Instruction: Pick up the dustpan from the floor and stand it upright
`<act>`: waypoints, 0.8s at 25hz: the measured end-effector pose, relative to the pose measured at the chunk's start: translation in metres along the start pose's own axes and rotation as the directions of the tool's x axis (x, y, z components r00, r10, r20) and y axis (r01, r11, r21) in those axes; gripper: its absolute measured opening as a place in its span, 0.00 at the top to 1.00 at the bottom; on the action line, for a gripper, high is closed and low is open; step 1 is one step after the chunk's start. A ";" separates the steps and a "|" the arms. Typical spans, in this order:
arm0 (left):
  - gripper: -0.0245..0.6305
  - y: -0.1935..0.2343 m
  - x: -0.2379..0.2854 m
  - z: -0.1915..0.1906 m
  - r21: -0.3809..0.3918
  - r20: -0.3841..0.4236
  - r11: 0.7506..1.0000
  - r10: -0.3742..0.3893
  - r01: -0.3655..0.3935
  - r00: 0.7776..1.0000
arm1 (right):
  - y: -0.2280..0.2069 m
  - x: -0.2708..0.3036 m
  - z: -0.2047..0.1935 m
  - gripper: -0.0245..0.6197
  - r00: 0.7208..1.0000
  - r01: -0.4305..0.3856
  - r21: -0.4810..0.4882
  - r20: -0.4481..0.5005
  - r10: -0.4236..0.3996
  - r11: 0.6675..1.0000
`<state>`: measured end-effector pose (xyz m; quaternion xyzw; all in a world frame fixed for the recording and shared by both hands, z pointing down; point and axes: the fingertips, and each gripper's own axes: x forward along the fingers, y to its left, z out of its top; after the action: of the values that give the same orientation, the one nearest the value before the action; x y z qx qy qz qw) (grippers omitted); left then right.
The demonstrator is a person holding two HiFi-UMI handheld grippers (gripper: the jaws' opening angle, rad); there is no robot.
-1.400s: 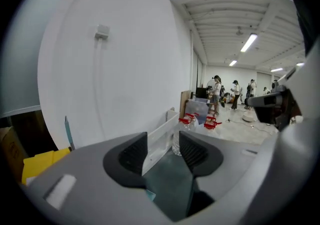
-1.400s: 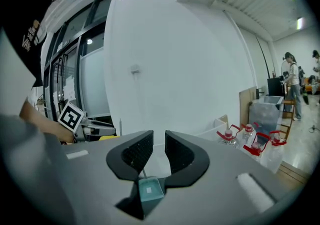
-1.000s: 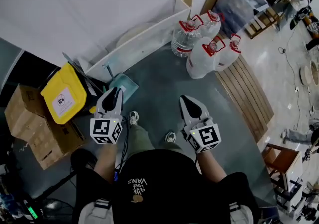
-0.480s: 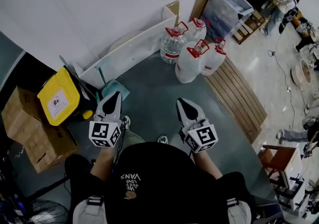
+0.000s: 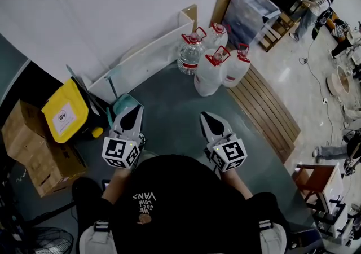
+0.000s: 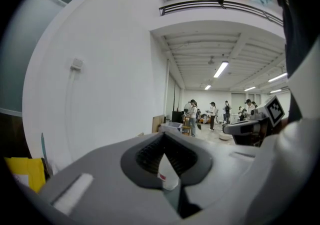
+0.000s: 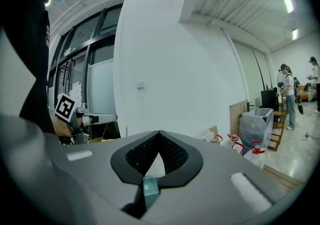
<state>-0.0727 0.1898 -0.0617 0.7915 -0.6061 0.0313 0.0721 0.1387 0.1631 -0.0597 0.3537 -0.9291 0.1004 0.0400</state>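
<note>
The teal dustpan (image 5: pixel 124 102) stands on the grey floor beside the yellow bin, its thin handle (image 5: pixel 111 84) rising toward the wall. My left gripper (image 5: pixel 136 108) hovers just right of the pan, shut and empty. Level with it but farther right over bare floor, my right gripper (image 5: pixel 203 115) is also shut with nothing held. In the left gripper view the jaws (image 6: pixel 164 134) meet at the tips. In the right gripper view the jaws (image 7: pixel 159 133) are closed too, and a bit of the teal dustpan (image 7: pixel 150 188) shows below them.
A yellow bin (image 5: pixel 64 115) and cardboard boxes (image 5: pixel 27 147) sit at the left. A white board (image 5: pixel 145 55) leans on the wall. Several water jugs (image 5: pixel 212 62) stand ahead, with a slatted wooden pallet (image 5: pixel 269 113) at the right. People stand far back right.
Both grippers have drawn back and a little up from the dustpan, which stays standing by the bin. The person's shoes have gone out of sight under the body.
</note>
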 end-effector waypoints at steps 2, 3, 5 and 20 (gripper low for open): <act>0.88 -0.007 0.000 0.000 0.008 0.001 1.000 -0.010 0.010 1.000 | -0.002 -0.004 -0.003 0.96 1.000 0.009 -0.001 -0.007 -0.009 1.000; 0.88 -0.009 -0.002 -0.001 0.010 0.000 1.000 -0.014 0.014 1.000 | -0.002 -0.007 -0.004 0.96 1.000 0.016 -0.001 -0.008 -0.016 1.000; 0.88 -0.012 -0.004 -0.004 0.010 -0.005 1.000 -0.021 0.021 1.000 | -0.001 -0.009 -0.007 0.96 0.999 0.029 -0.001 -0.014 -0.029 1.000; 0.88 -0.022 -0.006 -0.014 -0.004 -0.001 0.999 -0.047 0.047 0.999 | -0.002 -0.013 -0.015 0.96 0.997 0.071 0.002 -0.028 -0.071 0.997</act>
<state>-0.0525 0.2035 -0.0505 0.8054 -0.5874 0.0289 0.0745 0.1498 0.1738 -0.0471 0.3850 -0.9152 0.1050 0.0559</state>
